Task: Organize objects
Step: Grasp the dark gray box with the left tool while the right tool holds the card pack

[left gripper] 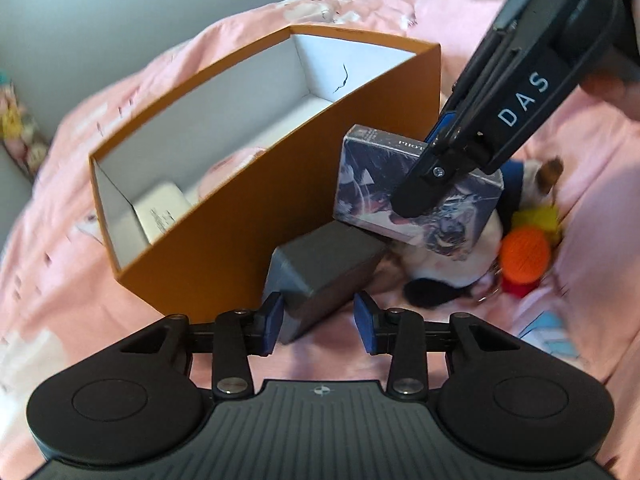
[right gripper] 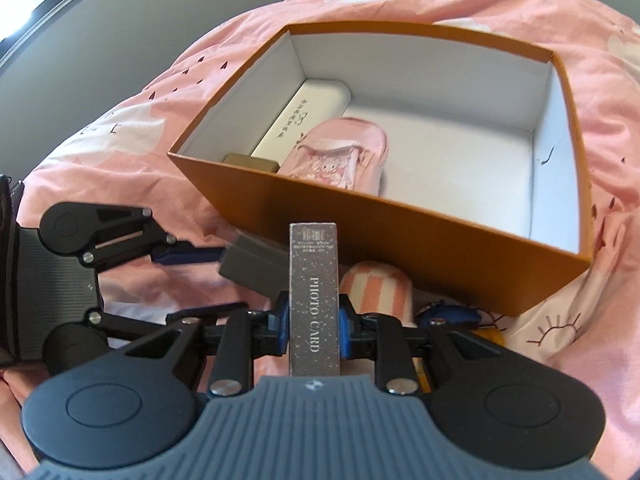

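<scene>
Two words, "PHOTO CARD", on box pinched by right hand-held gripper; left hand-held gripper spread around grey box

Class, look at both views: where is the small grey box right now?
The small grey box lies on the pink bedding outside the orange box, against its near wall, between the left gripper's open jaws.

The orange box looks like smooth matt cardboard, white inside. The photo card box is printed card with a speckled, slightly glossy face. The grey box looks matt. The pink bedsheet is soft printed cloth. The orange ball looks ribbed, like yarn.
</scene>
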Motion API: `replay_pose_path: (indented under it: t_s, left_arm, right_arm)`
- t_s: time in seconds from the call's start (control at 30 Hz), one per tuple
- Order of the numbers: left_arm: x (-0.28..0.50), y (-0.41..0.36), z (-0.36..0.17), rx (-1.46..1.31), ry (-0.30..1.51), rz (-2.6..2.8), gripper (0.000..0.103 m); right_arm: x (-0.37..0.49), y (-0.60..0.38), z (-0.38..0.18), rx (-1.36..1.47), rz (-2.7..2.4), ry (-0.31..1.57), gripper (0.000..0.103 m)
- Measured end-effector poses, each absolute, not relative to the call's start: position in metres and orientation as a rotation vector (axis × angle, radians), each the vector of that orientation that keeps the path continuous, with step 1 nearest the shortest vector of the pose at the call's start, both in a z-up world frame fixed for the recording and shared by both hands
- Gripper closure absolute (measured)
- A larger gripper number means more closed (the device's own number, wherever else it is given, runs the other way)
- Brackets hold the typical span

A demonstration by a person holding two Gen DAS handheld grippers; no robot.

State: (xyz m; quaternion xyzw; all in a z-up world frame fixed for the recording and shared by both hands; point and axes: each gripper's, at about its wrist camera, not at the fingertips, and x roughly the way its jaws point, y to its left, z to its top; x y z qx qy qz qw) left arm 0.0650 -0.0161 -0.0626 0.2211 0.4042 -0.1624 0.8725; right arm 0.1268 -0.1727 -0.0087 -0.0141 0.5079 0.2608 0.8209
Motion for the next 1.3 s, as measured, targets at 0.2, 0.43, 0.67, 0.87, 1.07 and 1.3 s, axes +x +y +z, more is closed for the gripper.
replay_pose_path:
  t_s: [0.2, 0.43, 0.67, 0.87, 1.07, 1.3]
  left_arm:
    - [0.074, -0.016, -0.060, 0.557, 0.817, -0.388, 0.044]
    - [0.079, -0.031, -0.071, 0.717, 0.777, -0.480, 0.039]
    - [0.070, -0.037, -0.078, 0.718, 0.794, -0.428, 0.046]
    - [0.057, -0.030, -0.068, 0.538, 0.832, -0.353, 0.054]
    - [0.057, 0.002, -0.043, 0.199, 0.865, -0.342, 0.060]
    - [0.053, 0.016, -0.022, 0.036, 0.836, -0.358, 0.067]
  right_arm:
    - [0.127, -0.170, -0.011, -0.041, 0.556, 1.081, 0.079]
    - [0.127, -0.170, -0.011, -0.049, 0.557, 1.082, 0.079]
    - [0.127, -0.172, -0.011, -0.038, 0.554, 1.088, 0.079]
    - [0.126, -0.176, -0.008, -0.025, 0.538, 1.095, 0.079]
    - [0.123, -0.183, -0.003, -0.012, 0.510, 1.085, 0.079]
    - [0.118, -0.190, 0.010, 0.004, 0.485, 1.048, 0.079]
